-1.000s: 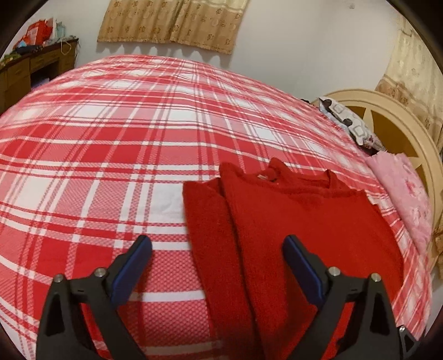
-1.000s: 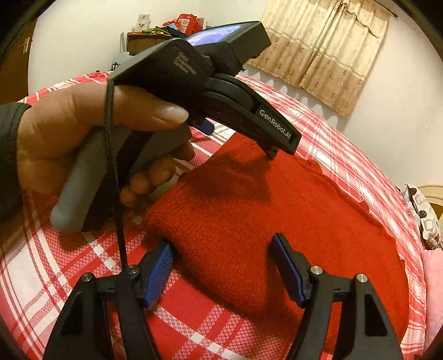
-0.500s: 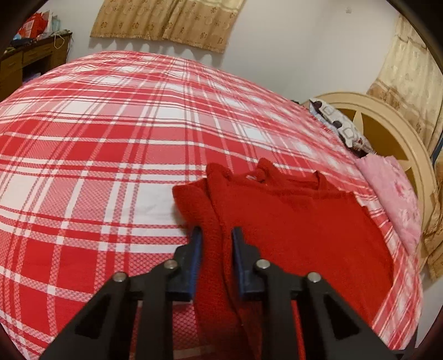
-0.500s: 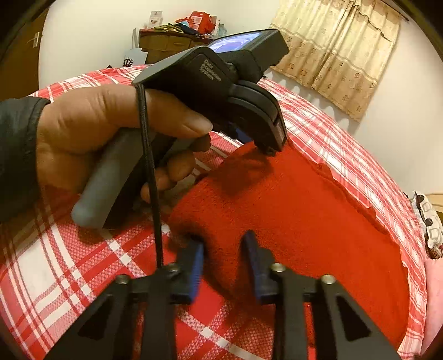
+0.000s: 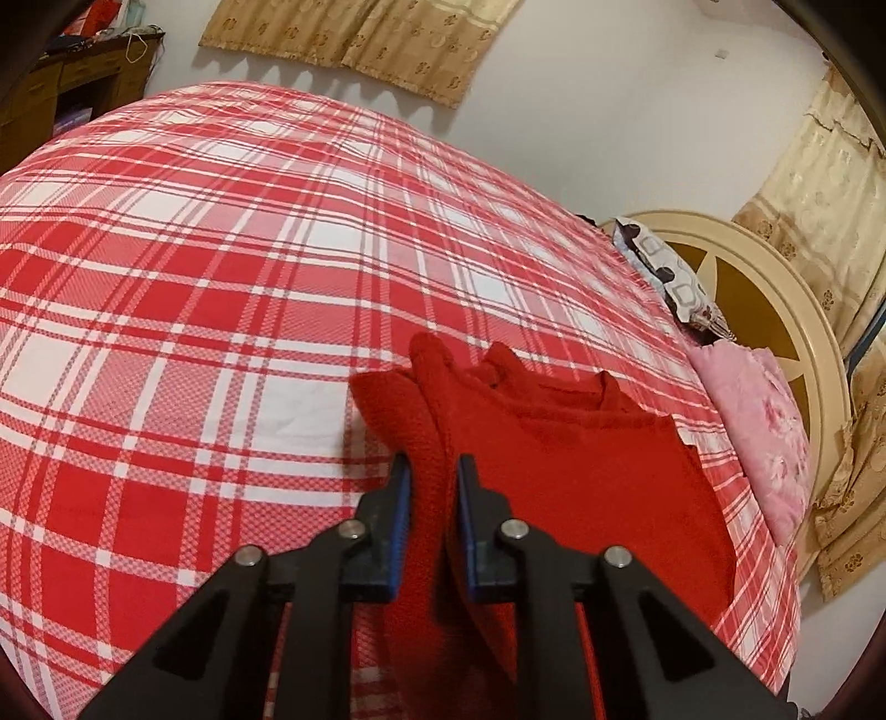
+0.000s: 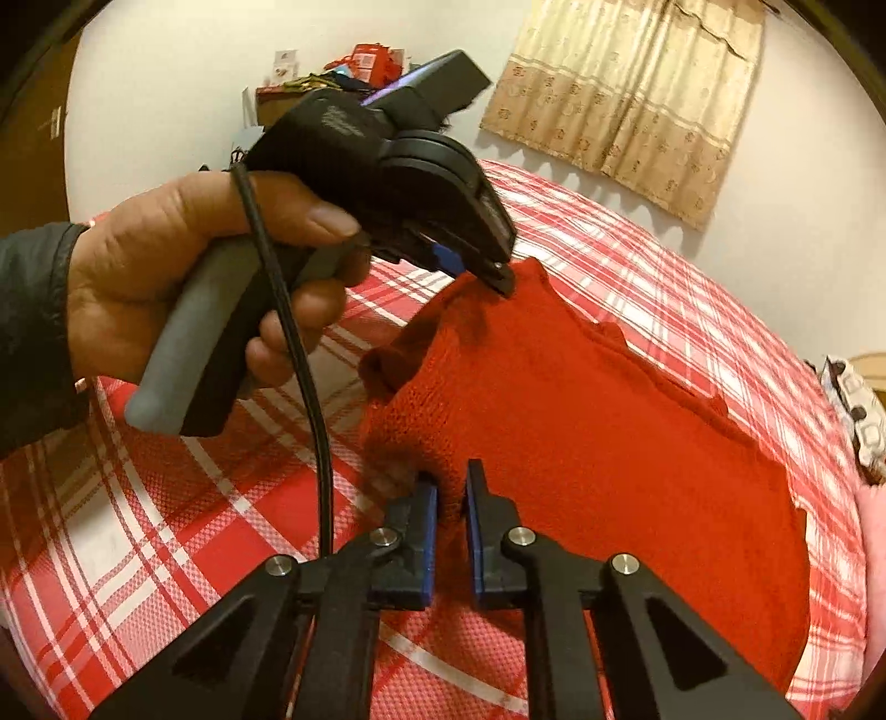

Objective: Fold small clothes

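A red knit sweater [image 5: 581, 476] lies on the red-and-white plaid bed [image 5: 221, 277], one sleeve folded over its body. My left gripper [image 5: 432, 476] is shut on the sweater's folded left edge and lifts it slightly. In the right wrist view my right gripper [image 6: 451, 493] is shut on the sweater's [image 6: 609, 443] lower left corner. The left gripper [image 6: 493, 277], held by a hand, also shows there, pinching the sweater's edge farther up.
A cream round headboard [image 5: 775, 310] with a patterned pillow [image 5: 670, 277] and a pink pillow [image 5: 769, 432] is at the right. A wooden dresser [image 5: 66, 83] stands at the far left. Curtains [image 5: 360, 39] hang on the wall behind the bed.
Both grippers were open a second ago, straddling the sweater's left edge. They closed on the fabric and now lift the edge slightly off the bed.
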{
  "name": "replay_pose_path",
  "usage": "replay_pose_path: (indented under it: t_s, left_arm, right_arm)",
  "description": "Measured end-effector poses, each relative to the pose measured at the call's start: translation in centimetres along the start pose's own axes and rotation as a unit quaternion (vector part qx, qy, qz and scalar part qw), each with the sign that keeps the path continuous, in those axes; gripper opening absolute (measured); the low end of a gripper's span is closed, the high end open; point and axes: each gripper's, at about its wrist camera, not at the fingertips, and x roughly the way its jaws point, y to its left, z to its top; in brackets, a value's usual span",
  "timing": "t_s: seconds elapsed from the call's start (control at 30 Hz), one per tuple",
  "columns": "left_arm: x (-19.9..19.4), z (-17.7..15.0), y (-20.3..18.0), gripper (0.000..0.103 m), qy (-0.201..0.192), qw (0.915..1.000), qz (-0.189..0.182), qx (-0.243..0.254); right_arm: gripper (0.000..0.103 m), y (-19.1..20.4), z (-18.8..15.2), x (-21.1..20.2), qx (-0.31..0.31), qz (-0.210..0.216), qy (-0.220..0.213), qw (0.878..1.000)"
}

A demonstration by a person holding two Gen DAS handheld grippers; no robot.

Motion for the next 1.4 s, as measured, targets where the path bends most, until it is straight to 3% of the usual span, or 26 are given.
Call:
replay_pose_path:
  t_s: [0.33, 0.93, 1.4]
  left_arm:
    - [-1.1, 0.7, -2.4, 0.015, -0.014, 0.9998, -0.014, 0.007]
    - [-1.5, 2.0, -8.5, 0.015, -0.029, 0.9980, -0.048, 0.029]
    - [-0.1, 2.3, -14.5, 0.015, -0.032, 0.9945, -0.088, 0.046]
  right_arm:
    - [0.008, -2.9, -0.4, -1.6, 0.057, 0.026, -0.021, 0.998]
    - [0.007, -4.1, -2.5, -5.2, 0.096, 0.002, -0.051, 0.994]
    - [0.007, -7.8, -4.8, -8.5, 0.151, -0.012, -0.066, 0.986]
